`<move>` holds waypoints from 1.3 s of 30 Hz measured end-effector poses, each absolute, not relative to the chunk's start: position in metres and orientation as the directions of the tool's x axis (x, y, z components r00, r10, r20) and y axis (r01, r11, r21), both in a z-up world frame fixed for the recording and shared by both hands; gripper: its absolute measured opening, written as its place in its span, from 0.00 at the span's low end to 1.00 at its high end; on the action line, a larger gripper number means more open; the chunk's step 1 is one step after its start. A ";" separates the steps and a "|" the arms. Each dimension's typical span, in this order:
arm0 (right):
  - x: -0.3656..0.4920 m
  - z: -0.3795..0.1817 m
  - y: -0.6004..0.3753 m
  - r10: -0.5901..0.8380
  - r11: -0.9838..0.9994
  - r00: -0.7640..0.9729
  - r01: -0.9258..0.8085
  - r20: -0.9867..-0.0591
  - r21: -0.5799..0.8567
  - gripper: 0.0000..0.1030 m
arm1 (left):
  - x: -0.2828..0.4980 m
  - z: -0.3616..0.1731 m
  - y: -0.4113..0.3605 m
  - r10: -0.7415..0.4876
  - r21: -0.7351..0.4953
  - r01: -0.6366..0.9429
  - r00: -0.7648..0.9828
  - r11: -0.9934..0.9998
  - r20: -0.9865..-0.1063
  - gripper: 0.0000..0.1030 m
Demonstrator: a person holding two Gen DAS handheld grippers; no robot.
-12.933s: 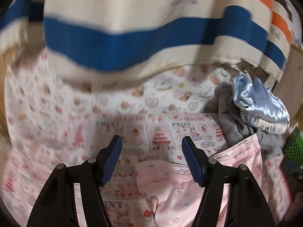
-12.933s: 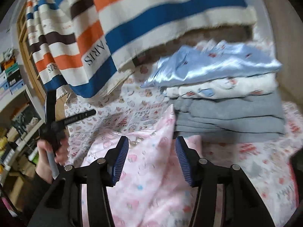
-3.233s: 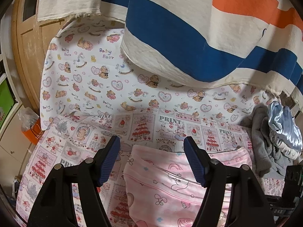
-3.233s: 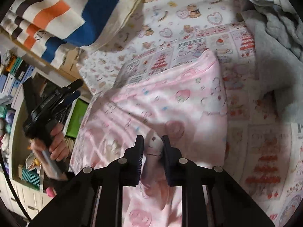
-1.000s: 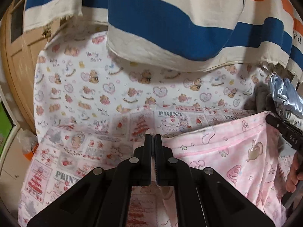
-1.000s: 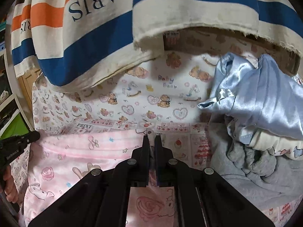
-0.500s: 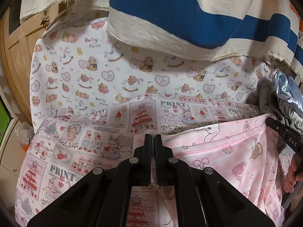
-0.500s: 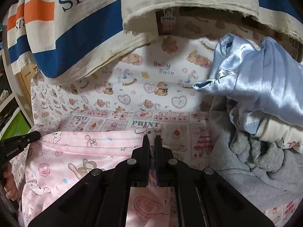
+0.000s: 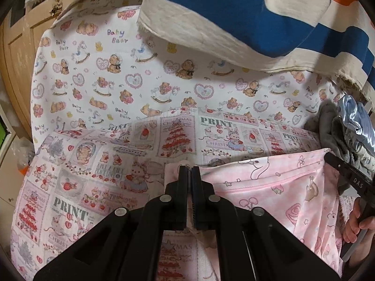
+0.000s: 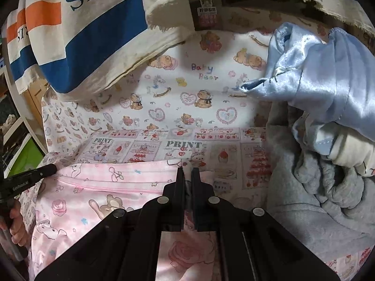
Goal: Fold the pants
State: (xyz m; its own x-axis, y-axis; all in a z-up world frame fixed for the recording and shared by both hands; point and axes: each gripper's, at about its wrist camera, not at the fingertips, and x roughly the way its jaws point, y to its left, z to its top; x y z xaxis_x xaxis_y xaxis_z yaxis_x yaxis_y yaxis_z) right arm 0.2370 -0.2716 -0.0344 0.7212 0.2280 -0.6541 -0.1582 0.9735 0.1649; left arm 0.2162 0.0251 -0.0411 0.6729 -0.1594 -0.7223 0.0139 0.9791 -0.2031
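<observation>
Between the 2 grippers, the pink cartoon-print cotton pants [image 9: 269, 187] hang stretched by their upper hem over the Christmas-print patchwork cloth [image 9: 93, 175] on the bed. The left gripper [image 9: 189, 171] has its fingers pressed together, pinching the hem's left corner; the right gripper [image 10: 185, 172] pinches the right corner the same way. That held hem runs level from side to side, and the rest of the fabric drops from it toward the cameras. Beyond lie a white bear-print sheet [image 9: 140, 82] and a striped canvas cloth [image 10: 93, 35]; right of the pants sits a heap of grey and shiny blue clothes [image 10: 316, 140].
</observation>
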 end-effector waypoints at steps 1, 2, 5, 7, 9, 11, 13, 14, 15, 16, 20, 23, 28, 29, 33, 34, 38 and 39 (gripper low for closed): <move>0.238 -0.034 -0.273 0.234 0.972 0.718 -0.157 -0.656 0.175 0.04 | 0.219 -0.044 0.025 -0.164 -0.206 0.015 0.662 0.978 -0.731 0.03; 0.239 -0.034 -0.275 0.241 0.970 0.713 -0.154 -0.659 0.188 0.04 | 0.222 -0.048 0.024 -0.171 -0.210 0.018 0.648 0.978 -0.742 0.03; 0.246 -0.041 -0.283 0.279 0.958 0.667 -0.149 -0.691 0.244 0.04 | 0.222 -0.051 0.021 -0.153 -0.185 0.016 0.637 0.983 -0.755 0.04; 0.249 -0.046 -0.287 0.292 0.954 0.646 -0.146 -0.706 0.261 0.04 | 0.219 -0.048 0.021 -0.149 -0.184 0.013 0.641 0.983 -0.753 0.07; 0.251 -0.048 -0.288 0.282 0.957 0.641 -0.137 -0.714 0.256 0.04 | 0.218 -0.048 0.022 -0.135 -0.175 0.002 0.643 0.985 -0.754 0.11; 0.251 -0.047 -0.290 0.284 0.956 0.643 -0.131 -0.711 0.263 0.11 | 0.217 -0.047 0.023 -0.099 -0.145 -0.017 0.655 0.989 -0.749 0.30; 0.247 -0.040 -0.291 0.229 0.970 0.673 -0.099 -0.703 0.220 0.33 | 0.213 -0.042 0.024 -0.057 -0.111 -0.035 0.682 0.993 -0.729 0.39; 0.243 -0.035 -0.292 0.206 0.976 0.698 -0.096 -0.686 0.195 0.50 | 0.211 -0.038 0.025 -0.042 -0.100 -0.042 0.698 0.994 -0.714 0.42; 0.236 -0.027 -0.292 0.174 0.983 0.736 -0.093 -0.654 0.158 0.55 | 0.208 -0.034 0.026 -0.029 -0.091 -0.049 0.714 0.995 -0.699 0.45; 0.232 -0.021 -0.292 0.156 0.987 0.756 -0.090 -0.636 0.135 0.57 | 0.204 -0.030 0.027 -0.022 -0.088 -0.053 0.731 0.995 -0.682 0.50; 0.211 0.006 -0.297 0.127 0.991 0.785 -0.082 -0.606 0.102 0.58 | 0.183 -0.010 0.028 -0.004 -0.070 -0.048 0.800 0.996 -0.600 0.57; 0.182 0.024 -0.296 0.194 0.979 0.765 -0.187 -0.614 0.076 0.58 | 0.156 0.007 0.028 0.036 -0.028 -0.061 0.842 0.998 -0.539 0.58; 0.105 0.033 -0.295 0.386 0.916 0.691 -0.365 -0.611 0.166 0.54 | 0.085 0.034 0.034 0.079 -0.021 -0.100 0.883 0.995 -0.463 0.63; 0.090 0.029 -0.293 0.423 0.899 0.663 -0.392 -0.618 0.195 0.46 | 0.069 0.035 0.035 0.077 -0.023 -0.097 0.892 0.995 -0.445 0.63; 0.052 0.007 -0.287 0.433 0.893 0.628 -0.395 -0.647 0.215 0.43 | 0.013 0.024 0.027 0.033 -0.024 -0.047 0.908 0.999 -0.418 0.63; 0.049 0.002 -0.286 0.430 0.896 0.621 -0.386 -0.655 0.221 0.43 | 0.002 0.020 0.024 0.020 -0.030 -0.036 0.911 0.999 -0.413 0.63; 0.048 -0.027 -0.284 0.414 0.905 0.569 -0.341 -0.711 0.255 0.43 | -0.025 0.002 0.015 -0.037 -0.083 0.002 0.903 0.997 -0.428 0.63; 0.049 -0.033 -0.284 0.409 0.908 0.559 -0.327 -0.722 0.261 0.43 | -0.030 -0.001 0.011 -0.046 -0.089 0.008 0.900 0.996 -0.433 0.63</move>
State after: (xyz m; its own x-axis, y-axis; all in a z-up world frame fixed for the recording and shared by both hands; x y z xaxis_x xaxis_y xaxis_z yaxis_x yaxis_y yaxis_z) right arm 0.0490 -0.2837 -0.0335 0.5586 0.4085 -0.7219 -0.3273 0.9082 0.2607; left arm -0.0305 0.0114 -0.0009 0.9002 -0.0456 -0.4331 0.0076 0.9960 -0.0891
